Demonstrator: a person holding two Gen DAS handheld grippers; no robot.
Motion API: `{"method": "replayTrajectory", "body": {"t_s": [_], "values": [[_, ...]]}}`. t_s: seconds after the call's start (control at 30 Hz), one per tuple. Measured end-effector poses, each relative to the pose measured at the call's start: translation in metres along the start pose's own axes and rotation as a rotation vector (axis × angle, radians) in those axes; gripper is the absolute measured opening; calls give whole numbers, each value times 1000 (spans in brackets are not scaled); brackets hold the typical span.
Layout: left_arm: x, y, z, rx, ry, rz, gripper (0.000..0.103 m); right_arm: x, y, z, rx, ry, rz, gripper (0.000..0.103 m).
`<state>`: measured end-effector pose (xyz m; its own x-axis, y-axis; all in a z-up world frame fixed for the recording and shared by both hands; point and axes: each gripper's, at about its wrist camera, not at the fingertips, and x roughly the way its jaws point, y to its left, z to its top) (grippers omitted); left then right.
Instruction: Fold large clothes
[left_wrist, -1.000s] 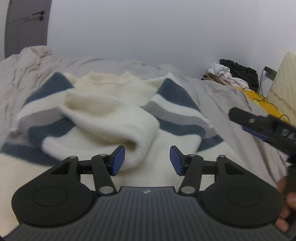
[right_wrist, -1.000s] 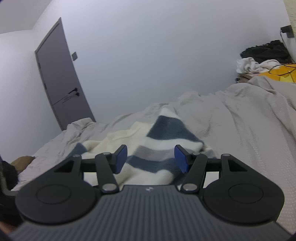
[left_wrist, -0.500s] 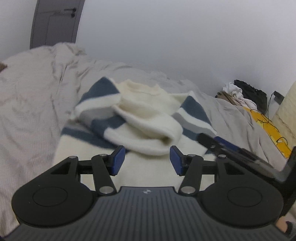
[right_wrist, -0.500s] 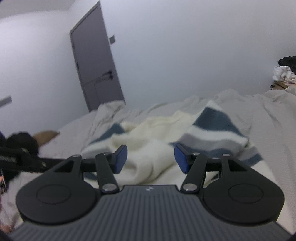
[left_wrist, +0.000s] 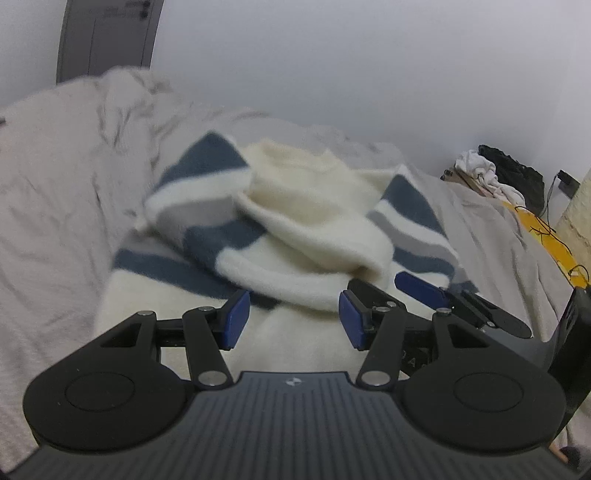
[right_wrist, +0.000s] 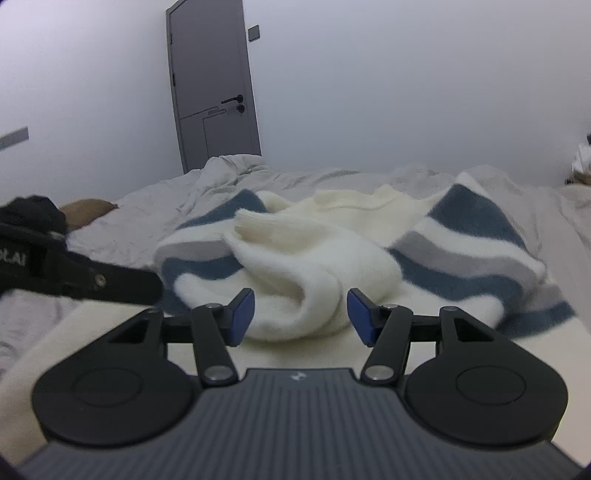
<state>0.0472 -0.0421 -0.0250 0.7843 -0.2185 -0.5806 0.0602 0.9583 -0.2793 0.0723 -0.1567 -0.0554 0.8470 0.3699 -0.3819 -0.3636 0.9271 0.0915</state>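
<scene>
A cream sweater (left_wrist: 314, 206) with navy and grey stripes lies spread on the bed, one sleeve (right_wrist: 306, 258) folded across its middle. My left gripper (left_wrist: 291, 317) hovers open over the sweater's near cream part, nothing between its blue pads. My right gripper (right_wrist: 301, 314) is open too, its pads just short of the folded sleeve's rounded end. In the left wrist view the right gripper's fingers (left_wrist: 419, 287) reach in from the right, close beside my left one. In the right wrist view the left gripper (right_wrist: 110, 282) shows as a dark bar at the left.
A crumpled light grey sheet (left_wrist: 62, 206) covers the bed. The grey door (right_wrist: 214, 92) stands in the far wall. A heap of white and black clothes (left_wrist: 498, 173) and a yellow item with cables (left_wrist: 543, 236) lie at the far right. A hand (right_wrist: 86, 208) holds the left gripper.
The right gripper swung left and lower, from the striped edge to the folded sleeve, ending beside the left gripper. The left gripper drew back from the sweater. Both stayed open.
</scene>
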Motion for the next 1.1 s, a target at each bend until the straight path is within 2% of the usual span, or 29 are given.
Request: {"method": "replayTrajectory", "body": {"t_s": [0.2,0.37,0.63,0.8,0.93,1.03,1.07,1.1], "values": [[34,26,0,-42,21,12,60,28,1,-7,-59,14,-118,57],[49,48,1,-112,44,22,60,37,-13,-7,21,41,-174,57],[38,48,-1,-103,16,42,60,15,-20,-4,79,-19,-294,57],[31,46,-2,-94,7,50,60,-11,-46,-7,238,-12,-409,57],[27,42,-3,-90,2,54,60,-24,-64,-12,328,10,-430,59],[27,40,-3,-81,-6,60,60,-31,-62,-11,316,27,-417,58],[28,41,-3,-81,-7,59,60,-32,-60,-11,308,25,-411,57],[28,41,-3,-84,-9,58,60,-32,-58,-10,297,26,-403,52]]}}
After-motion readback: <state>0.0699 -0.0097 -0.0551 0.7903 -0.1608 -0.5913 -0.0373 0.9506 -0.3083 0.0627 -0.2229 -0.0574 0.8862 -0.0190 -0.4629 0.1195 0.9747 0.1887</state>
